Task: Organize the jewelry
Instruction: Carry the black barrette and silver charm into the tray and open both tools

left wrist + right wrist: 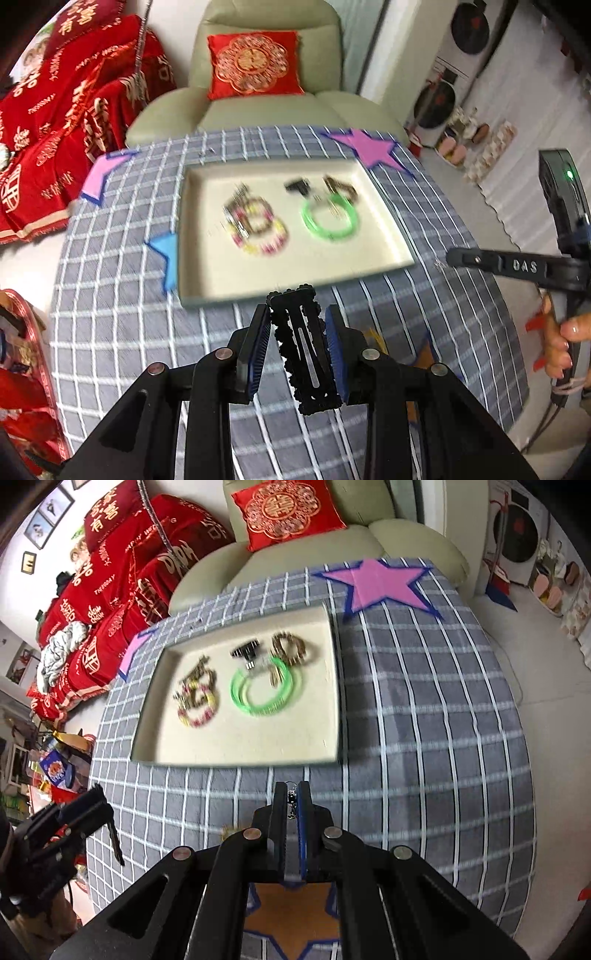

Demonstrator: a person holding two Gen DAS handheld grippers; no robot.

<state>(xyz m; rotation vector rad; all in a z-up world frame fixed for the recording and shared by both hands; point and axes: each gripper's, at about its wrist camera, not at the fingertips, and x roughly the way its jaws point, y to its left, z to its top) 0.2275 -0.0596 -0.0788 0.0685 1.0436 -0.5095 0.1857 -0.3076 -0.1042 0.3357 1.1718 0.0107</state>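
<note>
Between the left fingers: a black scalloped-edge metal hair clip [306, 347] is pinched lengthwise by the blue pads, held above the worktop just short of the tray's near rim.
Left gripper [300, 354]: fingers closed on the clip, one pad on each long side.
Right gripper [292, 805]: fingers nearly together, pinching a small dark beaded piece of jewelry [291, 803] at their tips; too small to say what kind.
Shallow cream rectangular tray [207, 273]: lies flat on the worktop, beyond both grippers.
Tray contents: a bright green plastic bangle [330, 218] right of middle; a pink-and-yellow beaded bracelet [264, 240] on the left with blurred dark pieces lying over it; a small black hair clip [297, 185] and a brown beaded bracelet [343, 188] at the far side. All blurred.
Worktop: covered by a grey cloth with white grid lines [110, 325], with a pink star [365, 146], a blue star [164, 253] and an orange star [291, 919] on it.
Behind: a pale green armchair [266, 114] with a red embroidered cushion [253, 62].
</note>
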